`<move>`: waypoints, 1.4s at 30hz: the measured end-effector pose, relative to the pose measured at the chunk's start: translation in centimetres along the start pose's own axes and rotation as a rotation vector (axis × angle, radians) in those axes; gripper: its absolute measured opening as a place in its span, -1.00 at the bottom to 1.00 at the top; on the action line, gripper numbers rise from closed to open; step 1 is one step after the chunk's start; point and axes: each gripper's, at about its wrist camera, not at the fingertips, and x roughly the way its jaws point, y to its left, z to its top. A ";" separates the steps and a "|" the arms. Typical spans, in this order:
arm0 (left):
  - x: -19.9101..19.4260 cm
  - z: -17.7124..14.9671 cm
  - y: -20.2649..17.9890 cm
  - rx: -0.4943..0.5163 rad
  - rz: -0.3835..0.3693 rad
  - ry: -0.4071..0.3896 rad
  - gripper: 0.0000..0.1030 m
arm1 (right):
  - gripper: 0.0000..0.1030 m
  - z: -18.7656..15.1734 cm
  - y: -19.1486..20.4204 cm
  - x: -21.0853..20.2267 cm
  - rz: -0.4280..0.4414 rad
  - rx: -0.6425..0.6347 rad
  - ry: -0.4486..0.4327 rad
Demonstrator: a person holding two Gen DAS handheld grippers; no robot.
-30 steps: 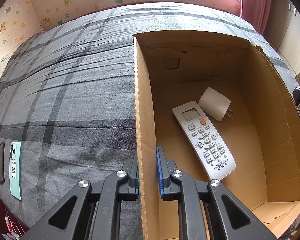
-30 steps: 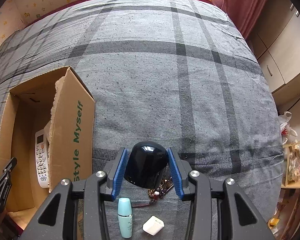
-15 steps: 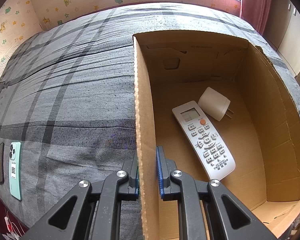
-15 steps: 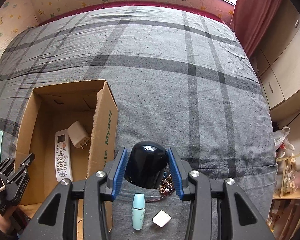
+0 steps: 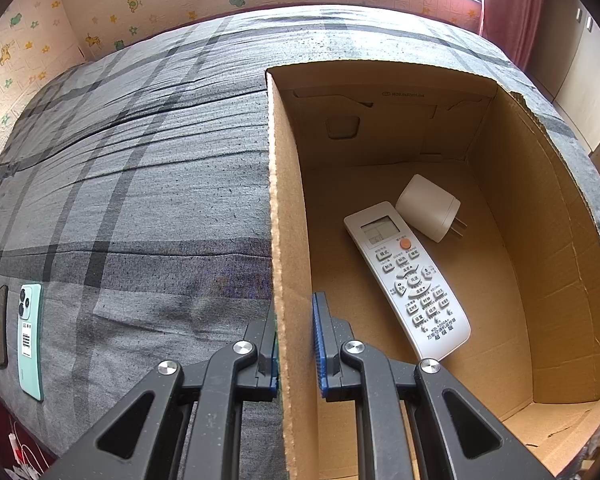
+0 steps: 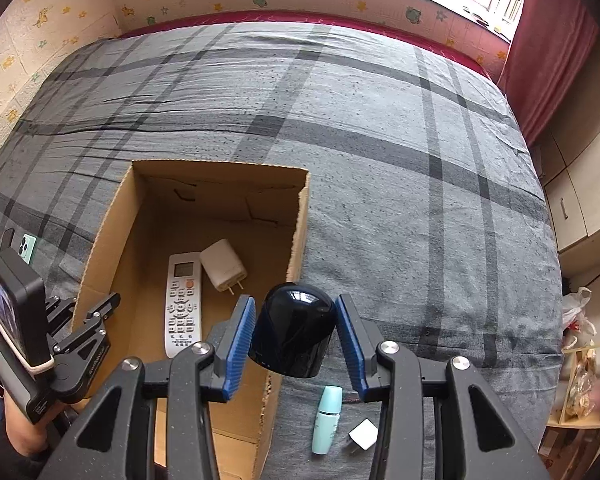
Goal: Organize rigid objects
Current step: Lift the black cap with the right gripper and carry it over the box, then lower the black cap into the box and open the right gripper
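An open cardboard box lies on the grey plaid bed, and my left gripper is shut on its left wall. Inside lie a white remote and a white plug charger. In the right wrist view my right gripper is shut on a glossy black domed object. It hangs in the air over the box's right wall, near the front corner. The remote, the charger and the left gripper on the left wall also show there.
A turquoise bottle and a small white plug lie on the bed below my right gripper. A mint-green phone and a dark phone lie near the bed's left edge. Cabinets and a red curtain stand to the right.
My right gripper has risen and moved left with the black object, from the open bed to above the box's right wall. The left gripper and the box have not moved.
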 end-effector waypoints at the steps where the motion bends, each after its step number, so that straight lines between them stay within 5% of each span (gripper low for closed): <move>1: 0.0 0.0 0.0 0.000 0.000 0.000 -0.72 | -0.14 0.0 0.5 0.0 0.005 -0.008 0.000; 19: 0.0 -0.1 -0.1 -0.002 -0.002 -0.002 -0.72 | -0.14 -2.6 7.2 3.1 0.082 -0.098 0.063; 42: 0.0 -0.1 -0.1 0.000 0.001 -0.003 -0.72 | -0.13 -7.2 10.4 10.1 0.108 -0.114 0.244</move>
